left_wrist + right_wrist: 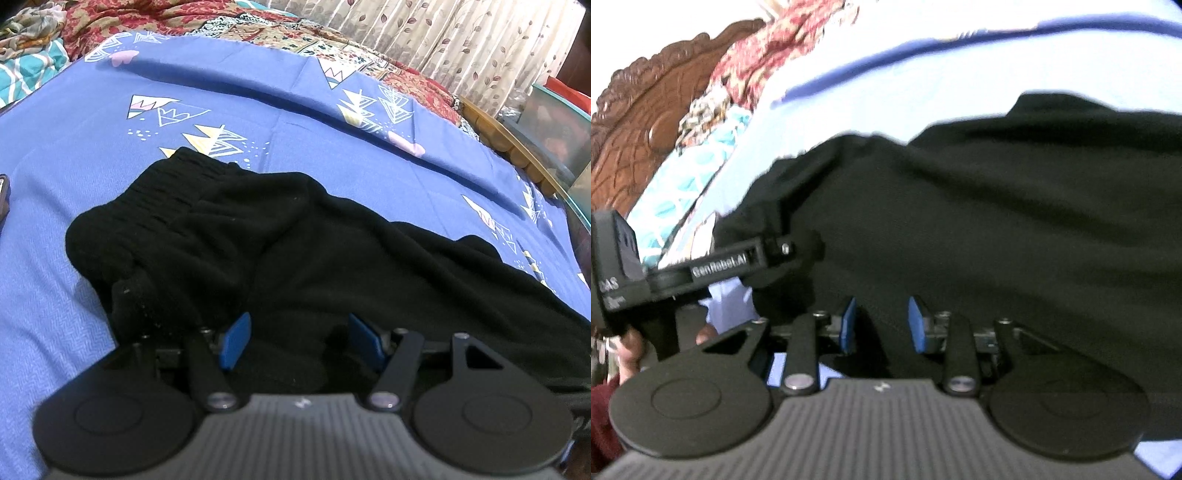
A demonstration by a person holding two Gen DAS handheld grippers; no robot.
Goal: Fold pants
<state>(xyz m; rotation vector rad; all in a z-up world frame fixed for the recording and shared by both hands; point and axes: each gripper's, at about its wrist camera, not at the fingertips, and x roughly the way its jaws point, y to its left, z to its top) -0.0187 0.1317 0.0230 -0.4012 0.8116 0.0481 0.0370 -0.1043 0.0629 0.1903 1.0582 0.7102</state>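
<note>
My left tongs [299, 341] apart over the near edge of the black pants [280, 236], pants heaped on the blue bedsheet [258, 92], bare sheet beyond the waistband [162, 192], my right tongs [882, 325] apart, pads flanking dark cloth, not pressing it.

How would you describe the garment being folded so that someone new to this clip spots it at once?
Start from the bed, covered by a blue sheet printed with white triangle shapes. Lying across its near half is the pair of black pants, a soft dark heap with a gathered elastic waistband at its far left end. It is the only plain black item; the other fabrics around it are patterned or brightly coloured.
</note>
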